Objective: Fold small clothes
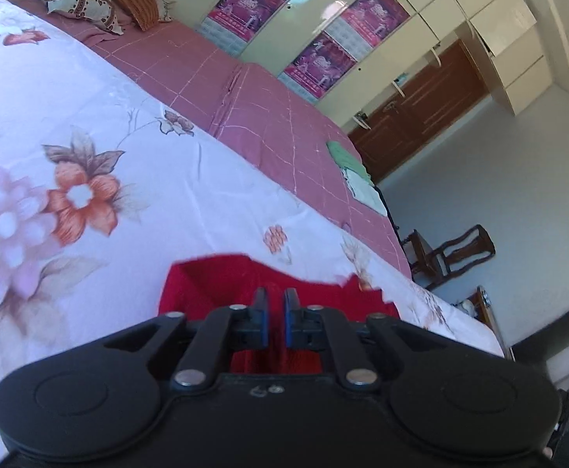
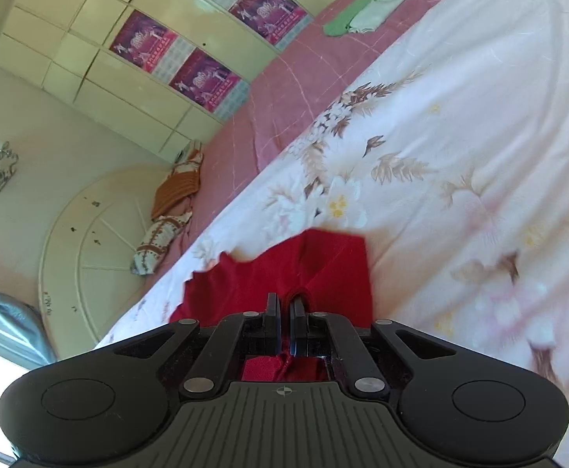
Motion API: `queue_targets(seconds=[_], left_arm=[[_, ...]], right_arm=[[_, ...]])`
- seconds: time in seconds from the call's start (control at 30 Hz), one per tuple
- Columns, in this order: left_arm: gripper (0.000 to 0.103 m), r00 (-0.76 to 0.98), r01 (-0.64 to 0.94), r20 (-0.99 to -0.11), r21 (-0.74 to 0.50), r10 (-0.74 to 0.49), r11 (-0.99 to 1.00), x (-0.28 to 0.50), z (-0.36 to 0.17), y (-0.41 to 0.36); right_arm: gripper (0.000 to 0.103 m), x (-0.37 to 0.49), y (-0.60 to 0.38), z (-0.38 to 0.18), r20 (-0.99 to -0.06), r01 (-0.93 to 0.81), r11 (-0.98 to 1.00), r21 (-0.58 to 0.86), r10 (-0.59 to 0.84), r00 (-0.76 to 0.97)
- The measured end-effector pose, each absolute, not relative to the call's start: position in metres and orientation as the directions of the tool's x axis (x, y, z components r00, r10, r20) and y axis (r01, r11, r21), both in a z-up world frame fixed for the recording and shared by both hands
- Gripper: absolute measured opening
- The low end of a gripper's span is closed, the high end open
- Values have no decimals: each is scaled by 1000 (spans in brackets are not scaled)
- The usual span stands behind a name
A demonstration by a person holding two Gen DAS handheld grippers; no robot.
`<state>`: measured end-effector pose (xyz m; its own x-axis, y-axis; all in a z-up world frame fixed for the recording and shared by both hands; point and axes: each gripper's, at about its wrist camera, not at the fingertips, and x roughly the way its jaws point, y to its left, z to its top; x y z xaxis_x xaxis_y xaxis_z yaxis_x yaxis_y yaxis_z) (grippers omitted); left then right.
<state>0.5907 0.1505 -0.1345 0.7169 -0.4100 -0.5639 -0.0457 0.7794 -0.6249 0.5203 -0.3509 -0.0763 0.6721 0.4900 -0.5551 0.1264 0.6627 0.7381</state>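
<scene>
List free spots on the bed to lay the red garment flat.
Floral sheet is bare ahead of the red garment up to the pink cover; in the right wrist view, also to the garment's right. Pink cover is bare mid-span. Crowded: pillows at one end, folded green clothes at the other.

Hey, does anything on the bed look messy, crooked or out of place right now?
Nothing looks damaged or spilled. The small red knit garment lies unevenly on the white floral bedsheet, with a jagged far edge, gripped by both the left tongs and right tongs. Folded green and white clothes sit neatly on the pink checked bedcover.
</scene>
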Motion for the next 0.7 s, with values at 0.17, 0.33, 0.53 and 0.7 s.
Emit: queue_targets(seconds=[0.17,0.33,0.53,0.7], left_arm=[[58,831,-45,-432,-679,-350,733,583,-127,176],[44,753,96,-522,-515,-401,852,573,-121,169],[44,702,174,-588,-404,-401,898,577,-126,138],[20,657,192,-668,-300,-350,934,596,-136,114]], right_arm=[[62,530,-351,-79,-520,77,756,650,369,771],[66,515,-356,-70,-502,-25,812,583,384,774],[55,514,-321,-83,-588,-149,880,451,419,691],[44,522,-296,-90,-636,-168,922,348,364,680]])
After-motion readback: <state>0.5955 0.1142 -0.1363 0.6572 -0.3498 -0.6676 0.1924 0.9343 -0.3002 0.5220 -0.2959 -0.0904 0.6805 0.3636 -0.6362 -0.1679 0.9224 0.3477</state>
